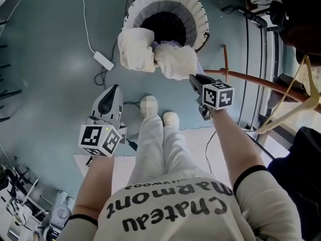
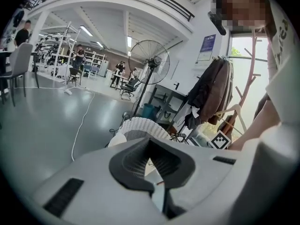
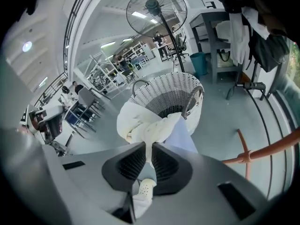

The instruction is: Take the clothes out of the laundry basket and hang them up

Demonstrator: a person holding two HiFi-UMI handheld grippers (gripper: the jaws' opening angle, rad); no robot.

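Nearest the person's feet, the left tool [image 1: 113,90] hangs shut and empty above the floor [image 1: 45,59]. Level with it on the right, the right tool [image 1: 193,78] is pinched narrow on a fold of the white garment [image 1: 150,54], and a wooden hanger [image 1: 288,117] shows past that arm. Farther ahead, the garment bunches in 2 lumps over the near rim of the laundry basket [image 1: 198,14]. Its length runs leftward from the right tool along the rim, so the left tool is nearer the free lump.
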